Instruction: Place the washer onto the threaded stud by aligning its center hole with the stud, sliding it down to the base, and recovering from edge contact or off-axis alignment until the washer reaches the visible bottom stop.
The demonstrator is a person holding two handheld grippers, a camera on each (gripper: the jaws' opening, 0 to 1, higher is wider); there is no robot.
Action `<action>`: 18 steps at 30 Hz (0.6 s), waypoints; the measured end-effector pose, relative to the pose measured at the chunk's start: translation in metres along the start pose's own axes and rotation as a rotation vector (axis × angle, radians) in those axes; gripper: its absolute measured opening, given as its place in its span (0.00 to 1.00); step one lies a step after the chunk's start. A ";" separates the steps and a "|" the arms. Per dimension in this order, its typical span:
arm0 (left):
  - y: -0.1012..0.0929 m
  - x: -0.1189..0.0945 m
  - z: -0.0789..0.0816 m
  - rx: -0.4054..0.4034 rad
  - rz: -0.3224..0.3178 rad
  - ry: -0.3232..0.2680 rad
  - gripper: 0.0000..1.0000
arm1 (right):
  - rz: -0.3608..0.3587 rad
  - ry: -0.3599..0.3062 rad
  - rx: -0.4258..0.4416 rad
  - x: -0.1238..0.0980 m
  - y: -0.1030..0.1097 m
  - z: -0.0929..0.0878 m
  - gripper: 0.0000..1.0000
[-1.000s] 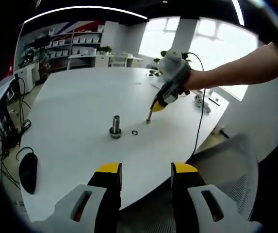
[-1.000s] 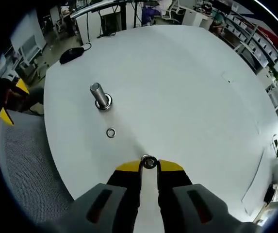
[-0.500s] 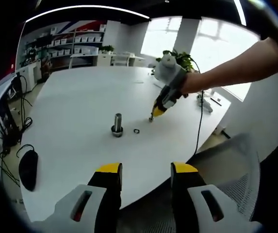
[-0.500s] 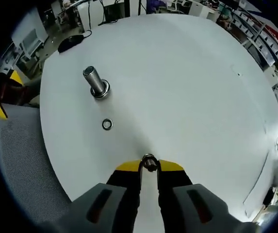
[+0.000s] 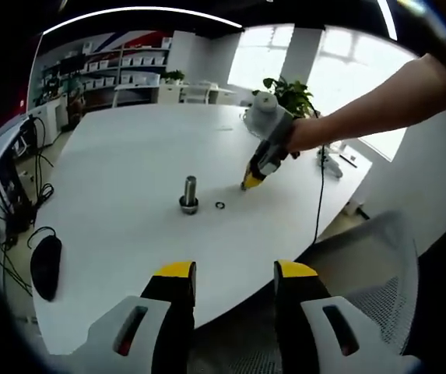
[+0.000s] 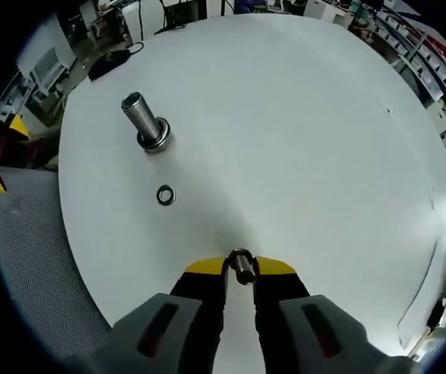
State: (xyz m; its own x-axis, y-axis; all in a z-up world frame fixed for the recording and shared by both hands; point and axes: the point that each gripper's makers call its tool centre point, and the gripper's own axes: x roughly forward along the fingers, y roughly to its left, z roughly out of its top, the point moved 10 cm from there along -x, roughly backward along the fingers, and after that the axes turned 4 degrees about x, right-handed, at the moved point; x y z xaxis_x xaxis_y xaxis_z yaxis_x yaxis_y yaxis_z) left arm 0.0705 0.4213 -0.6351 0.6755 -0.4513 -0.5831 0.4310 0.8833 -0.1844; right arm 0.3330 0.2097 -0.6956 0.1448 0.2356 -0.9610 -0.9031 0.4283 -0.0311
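Stud (image 6: 146,125) stands upright on the white table (image 6: 300,140), up and left of your right gripper (image 6: 240,269). Its fingers pinch a washer (image 6: 241,263) edge-on at their tips; a second washer (image 6: 166,195) lies between. Your left gripper (image 5: 234,273) hangs with fingers apart, holding nothing.

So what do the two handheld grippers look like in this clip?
Both are alike: grey bodies with a dark slot on each finger, black jaws capped yellow. The left gripper and right gripper match. The right one trails a thin black cable; the person's forearm is unsleeved.
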 end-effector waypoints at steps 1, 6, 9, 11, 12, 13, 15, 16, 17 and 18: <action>0.000 0.000 0.000 0.000 0.000 0.000 0.38 | -0.001 0.006 -0.004 0.001 -0.001 -0.001 0.16; -0.001 -0.001 0.001 0.002 0.003 0.001 0.38 | -0.008 -0.005 -0.010 -0.003 0.001 -0.003 0.20; -0.001 -0.001 0.000 0.002 0.001 0.002 0.38 | -0.009 -0.005 -0.015 -0.006 0.003 -0.006 0.21; -0.002 0.001 0.000 0.005 0.000 0.005 0.38 | -0.013 -0.004 -0.019 -0.008 0.003 -0.008 0.21; -0.002 0.002 0.000 0.008 -0.002 0.005 0.38 | -0.014 -0.004 -0.015 -0.009 0.002 -0.010 0.21; -0.003 0.003 0.000 0.011 -0.004 0.006 0.38 | -0.015 -0.005 -0.008 -0.011 0.002 -0.012 0.21; -0.004 0.004 0.002 0.013 -0.009 0.003 0.38 | -0.017 -0.009 0.002 -0.014 0.003 -0.016 0.22; -0.005 0.004 0.003 0.015 -0.011 -0.003 0.38 | -0.015 -0.017 0.003 -0.015 0.004 -0.017 0.22; -0.007 0.004 0.006 0.016 -0.013 -0.012 0.38 | -0.011 -0.028 0.006 -0.017 0.007 -0.020 0.23; -0.007 0.004 0.007 0.018 -0.013 -0.015 0.38 | -0.010 -0.029 0.009 -0.017 0.007 -0.022 0.23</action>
State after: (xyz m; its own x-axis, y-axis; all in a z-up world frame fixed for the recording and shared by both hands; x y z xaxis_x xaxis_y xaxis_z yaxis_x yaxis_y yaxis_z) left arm 0.0738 0.4123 -0.6304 0.6789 -0.4646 -0.5685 0.4502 0.8751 -0.1775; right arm 0.3153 0.1898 -0.6852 0.1656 0.2564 -0.9523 -0.8977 0.4389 -0.0380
